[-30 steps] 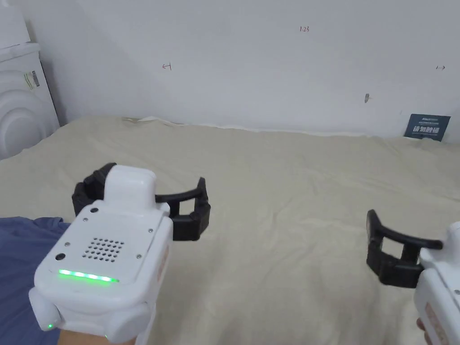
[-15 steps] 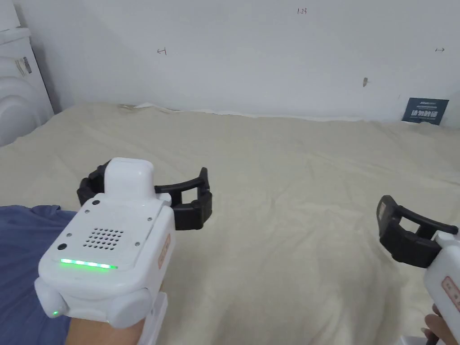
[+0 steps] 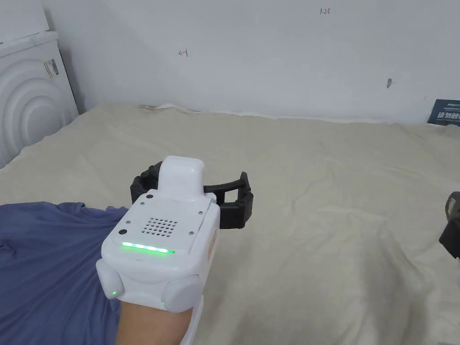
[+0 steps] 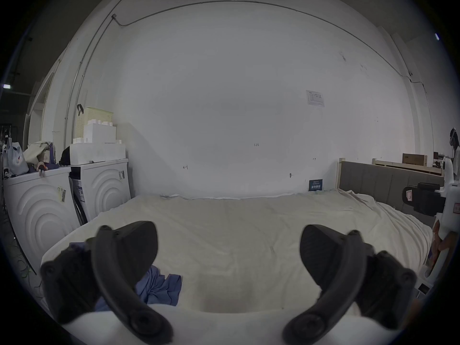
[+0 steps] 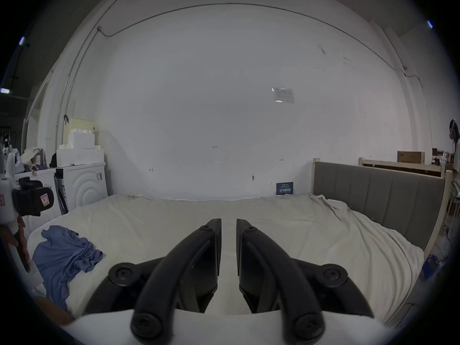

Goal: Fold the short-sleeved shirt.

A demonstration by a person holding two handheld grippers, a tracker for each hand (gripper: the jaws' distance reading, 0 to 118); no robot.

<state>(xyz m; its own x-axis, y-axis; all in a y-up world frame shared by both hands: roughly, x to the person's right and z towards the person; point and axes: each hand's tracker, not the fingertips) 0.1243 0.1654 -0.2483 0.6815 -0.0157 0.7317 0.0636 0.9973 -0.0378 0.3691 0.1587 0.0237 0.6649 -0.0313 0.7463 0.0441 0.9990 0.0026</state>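
A blue short-sleeved shirt (image 3: 49,260) lies crumpled on the bed's near left corner, also seen in the left gripper view (image 4: 159,288) and the right gripper view (image 5: 62,255). My left gripper (image 3: 195,174) hovers over the sheet just right of the shirt, jaws wide apart and empty (image 4: 227,231). My right gripper (image 5: 228,222) is held above the middle of the bed, jaws nearly together with nothing between them. Its dark tip shows at the head view's right edge (image 3: 451,224).
A cream sheet (image 3: 314,188) covers the bed, which meets a white wall at the back. White washing machines (image 3: 31,108) stand at the left, and a grey headboard (image 5: 373,196) closes the right side. A small dark sign (image 3: 444,112) leans on the wall.
The head camera has swung left, so more of the shirt shows and the right gripper sits at the frame edge. The left gripper stays open over the sheet.
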